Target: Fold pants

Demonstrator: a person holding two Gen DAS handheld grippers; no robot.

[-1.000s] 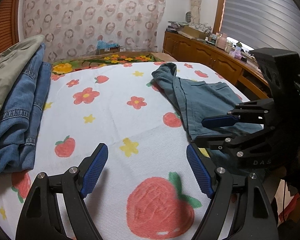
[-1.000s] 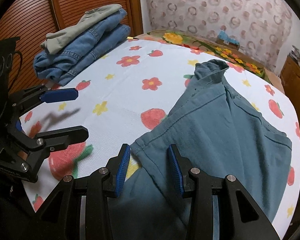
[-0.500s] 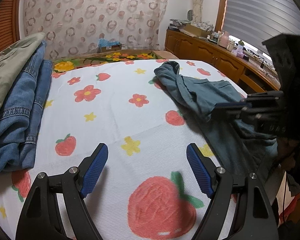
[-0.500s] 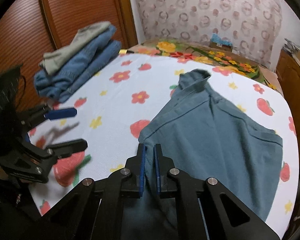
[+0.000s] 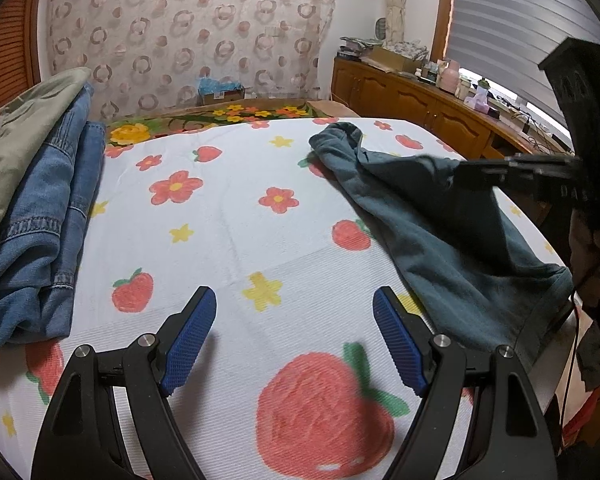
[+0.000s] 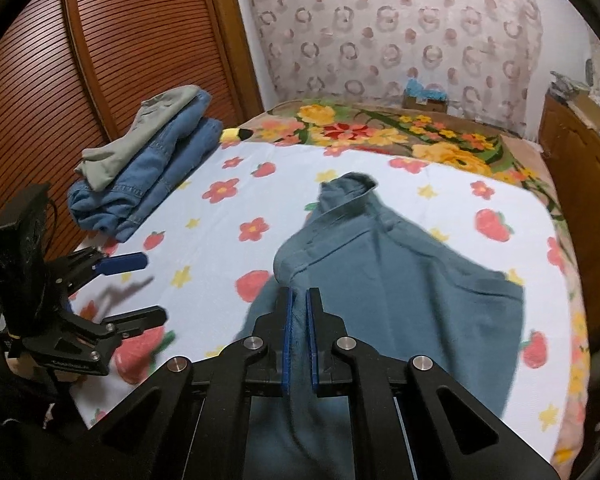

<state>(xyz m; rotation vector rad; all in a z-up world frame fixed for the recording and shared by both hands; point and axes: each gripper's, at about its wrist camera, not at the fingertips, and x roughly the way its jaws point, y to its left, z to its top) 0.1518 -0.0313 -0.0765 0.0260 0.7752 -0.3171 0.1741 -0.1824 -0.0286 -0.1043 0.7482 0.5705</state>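
The right gripper [image 6: 299,338] is reaching forward over the near edge of the bed, its blue ribbed pads [image 6: 286,340] pressing together on a raised fold of the teal pants [image 6: 412,292]. The left gripper [image 5: 294,338] is hovering low over the bedsheet [image 5: 228,216], its fingers standing wide apart with nothing between them.

The left wrist view is showing the right gripper [image 5: 466,168] from the side, lifting the cloth into a peak clear of the sheet; the right wrist view is showing the left gripper [image 6: 150,284] from the side instead.

The pants are lying on the right half of the bed, soft and creased, one end trailing toward the floral blanket [image 6: 380,132]. The sheet is finely ribbed, printed with strawberries and flowers. A stack of folded jeans [image 6: 148,184] is resting at the left edge, topped by a grey-green garment [image 6: 140,136].
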